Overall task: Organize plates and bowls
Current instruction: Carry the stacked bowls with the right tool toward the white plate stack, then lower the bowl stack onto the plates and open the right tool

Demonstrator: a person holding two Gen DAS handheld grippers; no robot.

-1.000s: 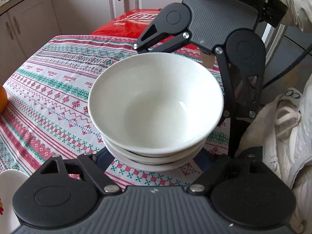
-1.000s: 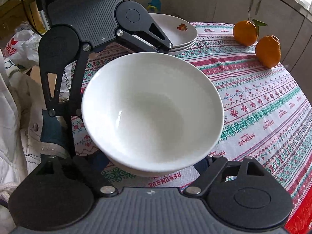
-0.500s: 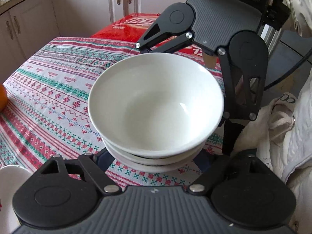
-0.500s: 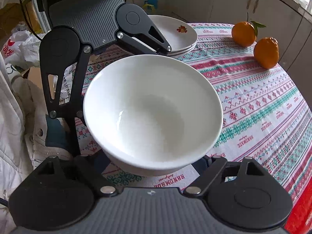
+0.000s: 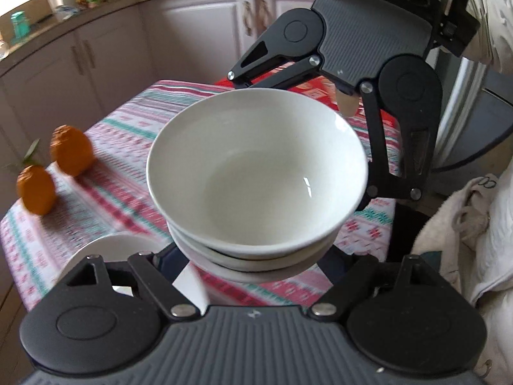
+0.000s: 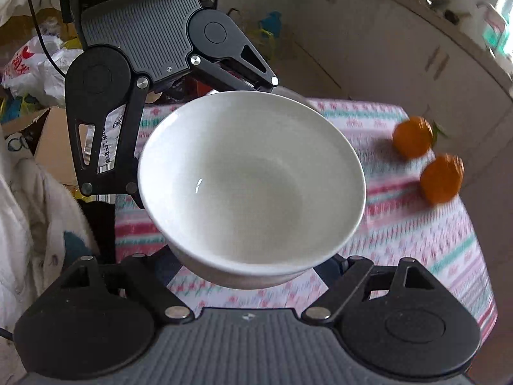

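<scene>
A stack of white bowls [image 5: 256, 176] is held in the air between my two grippers, above the patterned tablecloth [image 5: 128, 166]. My left gripper [image 5: 253, 256] grips the stack's near side in the left wrist view, fingertips hidden under it. My right gripper [image 6: 253, 266] grips the opposite side of the bowl stack [image 6: 253, 179] in the right wrist view. Each gripper shows across the bowls in the other's view. White plates [image 5: 109, 247] lie on the table under the left gripper.
Two oranges [image 5: 51, 173] lie near the table's edge, also in the right wrist view [image 6: 426, 157]. Pale kitchen cabinets [image 5: 80, 64] stand behind the table. A white garment [image 5: 474, 224] hangs at the table's side. Bags and boxes [image 6: 29, 73] clutter the floor.
Both grippers have lifted the bowl stack higher and swung it across the table. The oranges and plates have come into the left wrist view. The background is blurred by motion.
</scene>
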